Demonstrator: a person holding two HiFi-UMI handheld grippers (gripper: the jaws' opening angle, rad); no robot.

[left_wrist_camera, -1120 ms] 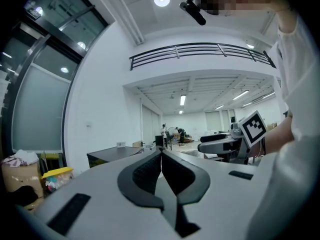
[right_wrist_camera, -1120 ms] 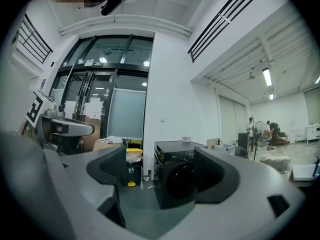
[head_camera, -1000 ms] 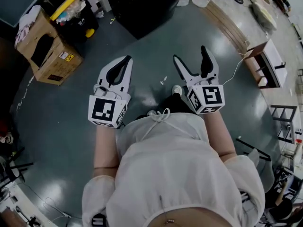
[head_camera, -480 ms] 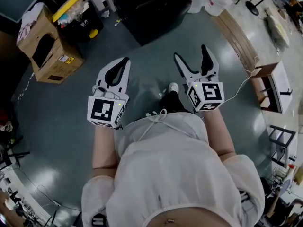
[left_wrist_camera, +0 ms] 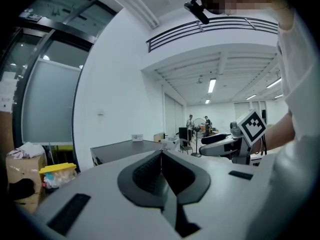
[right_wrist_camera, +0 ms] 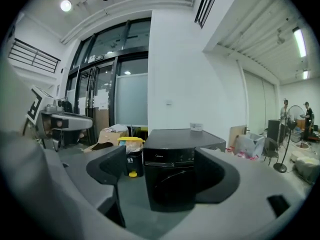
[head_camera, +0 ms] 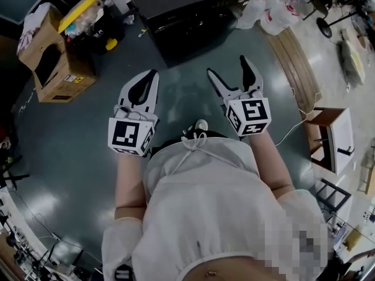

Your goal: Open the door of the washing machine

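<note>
The black washing machine (head_camera: 190, 13) stands on the floor ahead of me, at the top of the head view. In the right gripper view the washing machine (right_wrist_camera: 172, 176) faces me some way off, and its round front door (right_wrist_camera: 172, 191) is closed. My right gripper (head_camera: 229, 69) is open and empty, held in the air short of the machine; its jaws frame the machine in its own view (right_wrist_camera: 165, 159). My left gripper (head_camera: 147, 79) is shut on nothing beside it, fingers pressed together (left_wrist_camera: 161, 153). Neither gripper touches the machine.
Cardboard boxes (head_camera: 55, 60) and a black bin with a yellow lid (head_camera: 88, 13) sit left of the machine. White plastic bags (head_camera: 275, 7), wooden boards (head_camera: 296, 57) and a small white stand (head_camera: 334, 136) lie to the right. A white cable (head_camera: 290, 132) runs across the floor.
The washing machine has come closer and fills more of the top of the head view as the person steps toward it. Both grippers keep their pose: left shut, right open.
</note>
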